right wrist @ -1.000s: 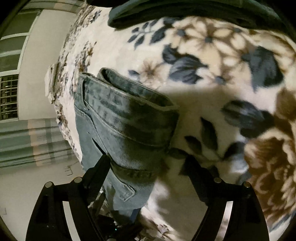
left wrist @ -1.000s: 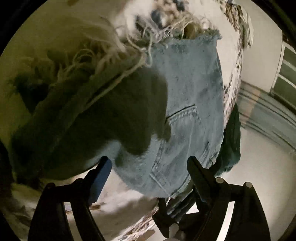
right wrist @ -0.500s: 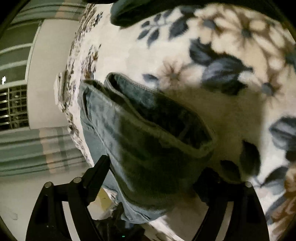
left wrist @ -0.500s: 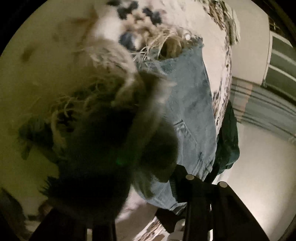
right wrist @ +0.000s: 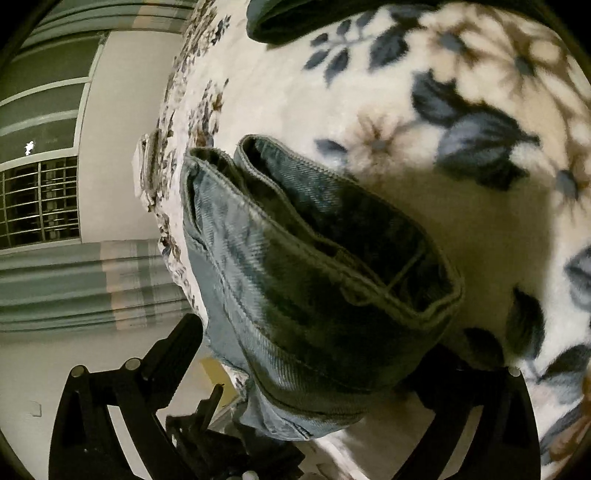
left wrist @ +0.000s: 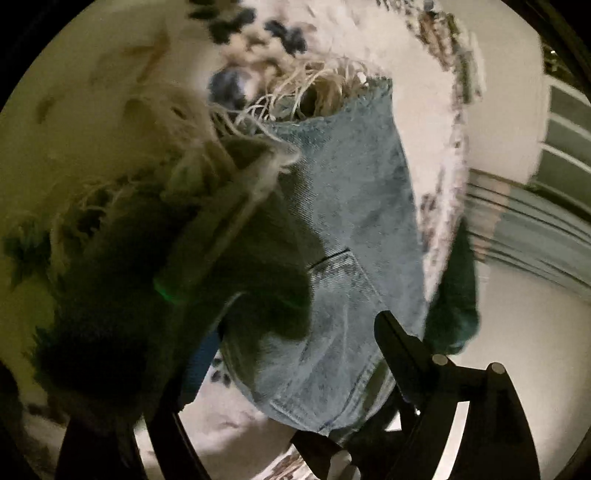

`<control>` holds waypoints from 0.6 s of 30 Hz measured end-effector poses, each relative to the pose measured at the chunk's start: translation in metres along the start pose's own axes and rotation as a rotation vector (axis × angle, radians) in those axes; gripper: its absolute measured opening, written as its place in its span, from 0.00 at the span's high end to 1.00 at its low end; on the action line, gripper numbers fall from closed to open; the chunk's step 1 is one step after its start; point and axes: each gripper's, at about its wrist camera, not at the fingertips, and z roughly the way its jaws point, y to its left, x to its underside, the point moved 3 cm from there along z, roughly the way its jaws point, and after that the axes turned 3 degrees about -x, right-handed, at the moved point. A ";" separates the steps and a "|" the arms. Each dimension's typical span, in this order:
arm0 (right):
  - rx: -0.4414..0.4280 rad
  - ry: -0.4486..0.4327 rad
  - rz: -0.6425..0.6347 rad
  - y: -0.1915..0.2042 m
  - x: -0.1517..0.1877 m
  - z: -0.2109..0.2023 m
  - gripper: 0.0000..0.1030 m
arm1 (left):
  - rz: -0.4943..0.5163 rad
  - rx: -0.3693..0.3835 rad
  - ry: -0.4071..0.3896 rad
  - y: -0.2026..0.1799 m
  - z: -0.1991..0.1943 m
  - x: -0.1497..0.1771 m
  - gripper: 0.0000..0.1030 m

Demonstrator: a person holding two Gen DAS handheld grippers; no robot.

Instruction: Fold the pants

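Light blue jeans lie on a floral fleece blanket. In the left wrist view the frayed hem of one leg is lifted close to the camera, dark and blurred. My left gripper has its fingers spread, and the raised leg covers the left finger; I cannot tell if it grips the cloth. In the right wrist view the doubled waistband end of the jeans sits between the wide-open fingers of my right gripper. The right finger is partly hidden under the denim.
A dark green garment hangs at the blanket's edge, and it also shows at the top of the right wrist view. Striped curtains and a barred window lie beyond the bed edge. Pale floor is below.
The right gripper moved forward so the waistband end now fills the gap between its fingers. The left gripper shifted and tilted, and the frayed leg swung across its view.
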 end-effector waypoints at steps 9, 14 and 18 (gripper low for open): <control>-0.001 0.008 -0.018 0.003 0.008 -0.011 0.01 | 0.108 0.045 0.068 -0.004 0.001 0.003 0.18; -0.016 0.014 -0.002 -0.007 0.012 -0.018 0.01 | -0.069 0.050 0.073 0.038 0.000 0.006 0.17; -0.015 0.017 0.002 -0.011 0.010 -0.015 0.01 | -0.064 0.009 0.031 0.011 0.016 -0.002 0.08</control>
